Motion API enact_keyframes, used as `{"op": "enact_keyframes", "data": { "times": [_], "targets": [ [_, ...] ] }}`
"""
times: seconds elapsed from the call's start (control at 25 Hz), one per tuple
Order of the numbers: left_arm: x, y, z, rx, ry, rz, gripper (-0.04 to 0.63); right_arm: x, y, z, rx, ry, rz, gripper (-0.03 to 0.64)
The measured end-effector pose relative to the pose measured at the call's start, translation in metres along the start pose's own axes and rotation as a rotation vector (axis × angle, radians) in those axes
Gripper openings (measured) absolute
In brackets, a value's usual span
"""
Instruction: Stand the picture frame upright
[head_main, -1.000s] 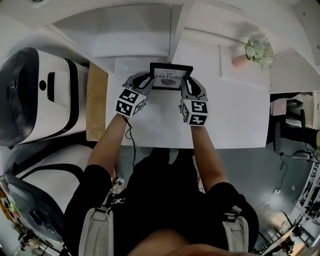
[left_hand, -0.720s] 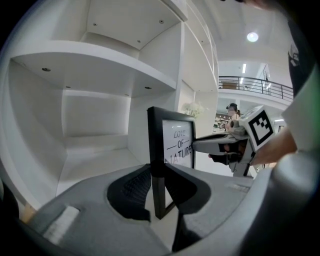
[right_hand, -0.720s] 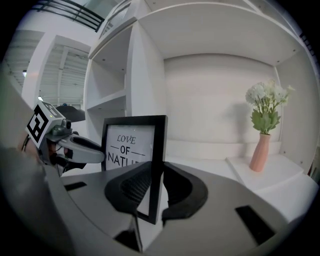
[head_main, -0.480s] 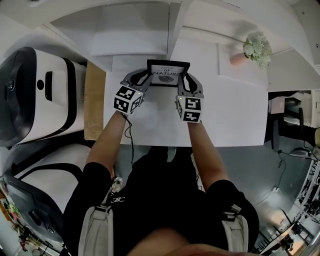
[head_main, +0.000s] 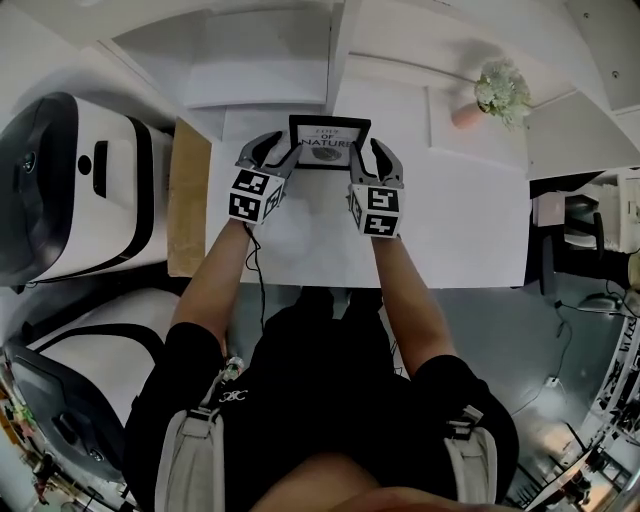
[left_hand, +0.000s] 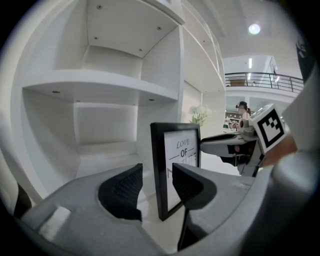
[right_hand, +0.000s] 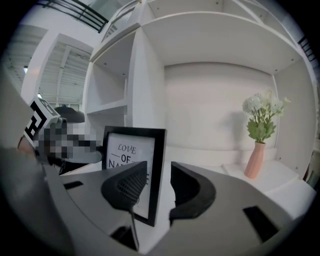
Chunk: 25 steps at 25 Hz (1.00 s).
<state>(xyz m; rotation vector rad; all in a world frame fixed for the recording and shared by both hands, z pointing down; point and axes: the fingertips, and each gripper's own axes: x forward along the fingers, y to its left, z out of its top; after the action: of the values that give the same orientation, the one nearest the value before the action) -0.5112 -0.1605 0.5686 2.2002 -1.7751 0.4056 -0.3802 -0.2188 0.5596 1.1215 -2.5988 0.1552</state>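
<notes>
The black picture frame (head_main: 330, 143) with its "LOVE OF NATURE" print stands upright on the white table (head_main: 450, 240), in front of the shelf unit. My left gripper (head_main: 272, 152) is at its left edge and my right gripper (head_main: 373, 158) at its right edge. Both sets of jaws have just been opening. In the left gripper view the frame's (left_hand: 160, 170) side rail stands between the left gripper's (left_hand: 156, 185) pads with a gap. The right gripper view shows the frame's (right_hand: 127, 150) other rail between the right gripper's (right_hand: 157, 182) spread pads, untouched.
A pink vase of white flowers (head_main: 497, 97) stands at the back right of the table, also in the right gripper view as the vase (right_hand: 256, 160). White shelf compartments (left_hand: 105, 95) rise right behind the frame. A large white machine (head_main: 70, 190) and a wooden panel (head_main: 190, 200) sit to the left.
Both grippers' jaws have spread apart from the frame's side edges. The frame and both hands sit slightly farther back on the table than a second ago.
</notes>
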Motion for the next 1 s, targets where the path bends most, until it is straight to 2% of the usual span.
{"op": "enact_keyframes", "data": {
  "times": [0.24,0.36,0.52,0.6,0.8,1.0],
  "targets": [
    [-0.045,-0.01,0.035,0.04,-0.062,0.084,0.182,-0.039,0.001,0.035,0.038,-0.075,0.011,0.135],
    [-0.075,-0.021,0.058,0.04,-0.113,0.13,0.132,-0.065,0.007,0.057,0.04,-0.121,0.039,0.122],
    [-0.116,-0.037,0.086,0.025,-0.179,0.224,0.03,-0.104,0.014,0.089,0.036,-0.198,0.044,0.006],
    [-0.135,-0.045,0.095,0.006,-0.194,0.27,0.019,-0.124,0.01,0.103,0.052,-0.231,0.024,0.003],
    [-0.17,-0.074,0.111,-0.028,-0.23,0.273,0.017,-0.167,0.005,0.127,0.046,-0.281,0.026,0.0],
    [-0.192,-0.093,0.113,-0.008,-0.229,0.302,0.017,-0.198,0.002,0.127,0.075,-0.314,0.033,0.0]
  ]
}}
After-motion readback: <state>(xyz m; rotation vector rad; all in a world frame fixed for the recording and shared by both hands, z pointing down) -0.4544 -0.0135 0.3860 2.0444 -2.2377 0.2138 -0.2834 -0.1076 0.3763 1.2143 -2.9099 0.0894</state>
